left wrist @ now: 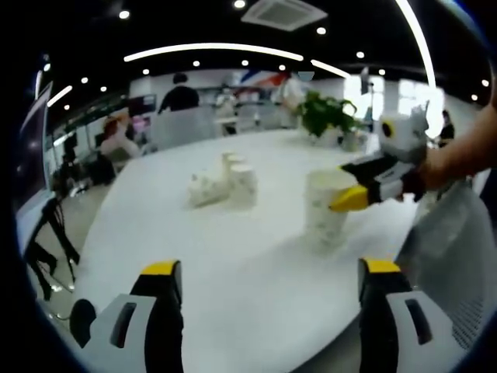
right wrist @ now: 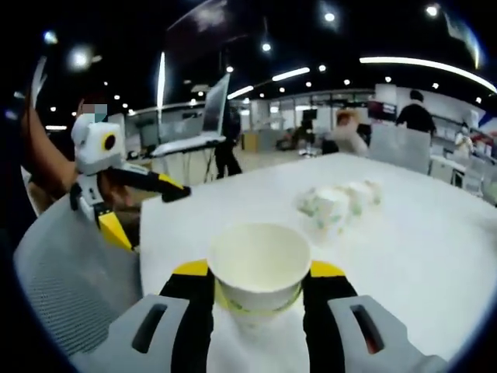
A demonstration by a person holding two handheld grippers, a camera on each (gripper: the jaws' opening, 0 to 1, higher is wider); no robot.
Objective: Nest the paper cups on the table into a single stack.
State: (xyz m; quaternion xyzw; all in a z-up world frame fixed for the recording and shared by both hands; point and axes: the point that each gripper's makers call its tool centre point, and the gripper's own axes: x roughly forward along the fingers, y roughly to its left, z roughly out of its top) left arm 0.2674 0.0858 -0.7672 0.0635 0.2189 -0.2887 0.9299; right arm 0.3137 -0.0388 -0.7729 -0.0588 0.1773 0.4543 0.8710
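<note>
Here the right hand-held gripper [right wrist: 258,289] is clamped on a cup [right wrist: 258,268] just under its rim, upright above the tabletop [right wrist: 435,264]. Thin paper like that should be light and easily crushed, so a gentle squeeze near the stiffer rim looks wisest. The left hand-held gripper [left wrist: 268,281] hangs open, holding nothing. More cups [left wrist: 225,185] cluster farther out, well ahead of both.

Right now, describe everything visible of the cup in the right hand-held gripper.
The cup is white paper with a faint greenish print on its wall, rolled rim, open mouth up, and looks empty. It stands upright between the right hand-held gripper jaws, which press its sides below the rim. In the left gripper view it sits upright on the white table, apart from the other cups.
</note>
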